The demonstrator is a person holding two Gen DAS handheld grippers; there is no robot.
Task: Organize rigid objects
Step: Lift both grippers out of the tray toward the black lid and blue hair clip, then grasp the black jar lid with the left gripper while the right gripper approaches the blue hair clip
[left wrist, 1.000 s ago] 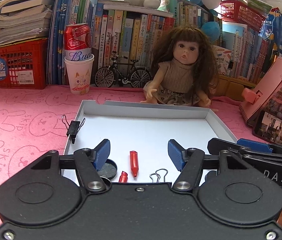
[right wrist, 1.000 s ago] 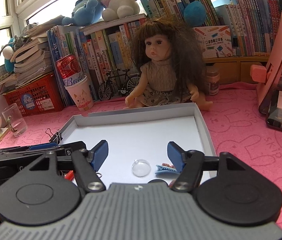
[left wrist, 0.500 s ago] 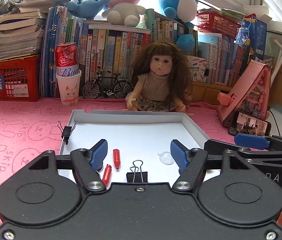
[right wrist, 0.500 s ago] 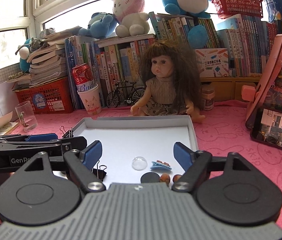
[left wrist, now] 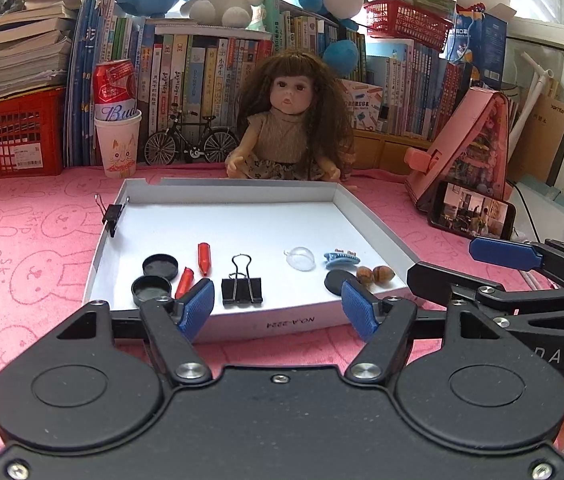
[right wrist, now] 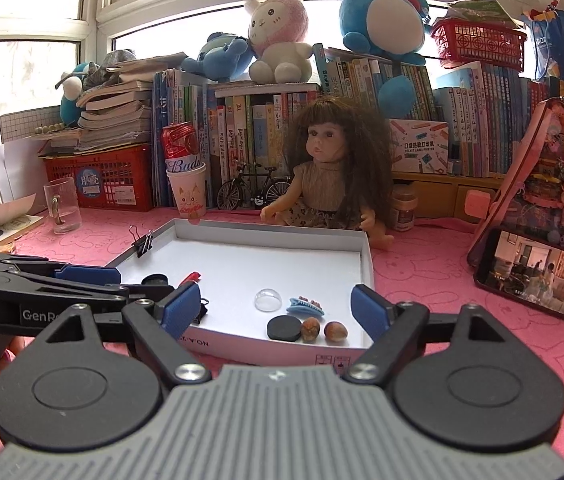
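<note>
A white shallow tray lies on the pink cloth. Along its near edge sit two black caps, two red crayon pieces, a black binder clip, a clear dome, a blue hair clip, a black disc and two hazelnuts. My left gripper hovers open before the tray's near wall, holding nothing. My right gripper is beside it to the right, jaws opening and empty.
A second binder clip is clamped on the tray's left wall. Behind the tray sits a doll. A phone leans on a pink stand at the right. A paper cup with a can and a glass mug stand at the left.
Both grippers have drawn back from the tray toward its near edge, so the whole row of small objects now shows. Both pairs of jaws stand wider apart.
</note>
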